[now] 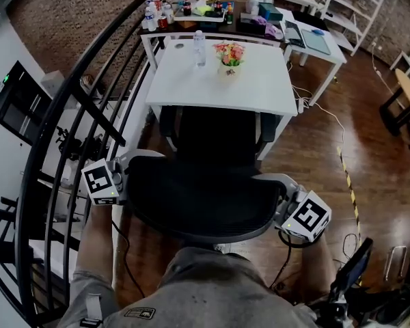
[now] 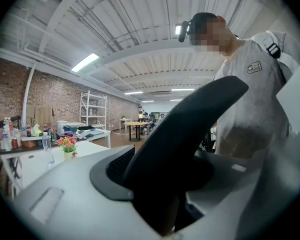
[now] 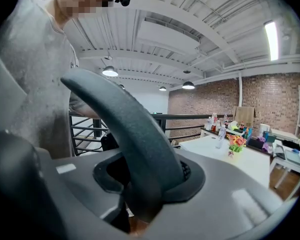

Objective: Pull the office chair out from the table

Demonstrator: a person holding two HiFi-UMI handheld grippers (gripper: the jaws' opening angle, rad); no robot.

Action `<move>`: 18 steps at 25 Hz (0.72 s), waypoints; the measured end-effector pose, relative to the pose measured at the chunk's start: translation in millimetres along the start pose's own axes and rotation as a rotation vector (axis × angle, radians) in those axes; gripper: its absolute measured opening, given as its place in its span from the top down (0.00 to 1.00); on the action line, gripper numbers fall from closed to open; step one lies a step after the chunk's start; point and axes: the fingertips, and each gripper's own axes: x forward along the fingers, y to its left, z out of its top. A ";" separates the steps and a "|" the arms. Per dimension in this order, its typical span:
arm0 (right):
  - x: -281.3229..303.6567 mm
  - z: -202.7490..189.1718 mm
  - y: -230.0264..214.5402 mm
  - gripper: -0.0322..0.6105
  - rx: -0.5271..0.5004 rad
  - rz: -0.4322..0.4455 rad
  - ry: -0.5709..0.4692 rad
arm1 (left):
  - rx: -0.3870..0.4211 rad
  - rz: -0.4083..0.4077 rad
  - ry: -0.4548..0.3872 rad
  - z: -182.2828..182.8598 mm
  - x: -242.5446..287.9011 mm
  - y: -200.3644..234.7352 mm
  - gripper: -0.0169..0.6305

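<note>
When pulling back with both hands, mind the black railing (image 1: 61,135) close on the left and leave room beside it. Hold the left tool (image 1: 130,173) as now, part-way closed and pinched on the left rim of the office chair (image 1: 205,197) backrest; squeeze firmer at any hint of slack. Note the place of that chair: backrest right in front of the body, seat still reaching under the near edge of the white surface (image 1: 260,91), armrests about at that edge. Match it with the right tool (image 1: 281,195), likewise part-closed and clamped on the right rim. Pull evenly and level, straight back, with no twist to either side, and step back to make way. Counted, left to right: two tools, one on each rim; one office chair between them; one white surface ahead, bearing one clear bottle (image 1: 199,48) and one small pot of flowers (image 1: 230,55).
</note>
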 end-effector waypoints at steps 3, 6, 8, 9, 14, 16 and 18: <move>-3.6 -0.8 10.9 0.72 -0.008 0.007 -0.002 | 0.000 0.005 -0.005 -0.6 -2.2 -12.9 0.64; -9.2 -3.8 23.8 0.72 -0.007 0.012 0.001 | 0.006 0.001 -0.002 -3.3 -4.4 -27.3 0.65; -15.5 -5.3 34.1 0.71 0.000 0.011 0.006 | 0.005 0.000 -0.002 -2.9 -6.3 -40.5 0.65; -18.6 -4.0 39.7 0.71 0.003 0.011 0.001 | 0.004 0.000 -0.004 -1.8 -7.0 -48.0 0.65; -32.1 -2.0 68.2 0.71 0.019 0.011 0.000 | 0.017 -0.013 0.007 2.8 -10.7 -82.1 0.67; -34.9 0.3 81.1 0.71 0.025 0.009 0.000 | 0.013 -0.016 -0.004 4.6 -16.0 -94.4 0.68; -36.8 -0.1 97.3 0.71 0.027 0.008 0.003 | 0.012 -0.019 -0.016 3.9 -23.0 -109.5 0.68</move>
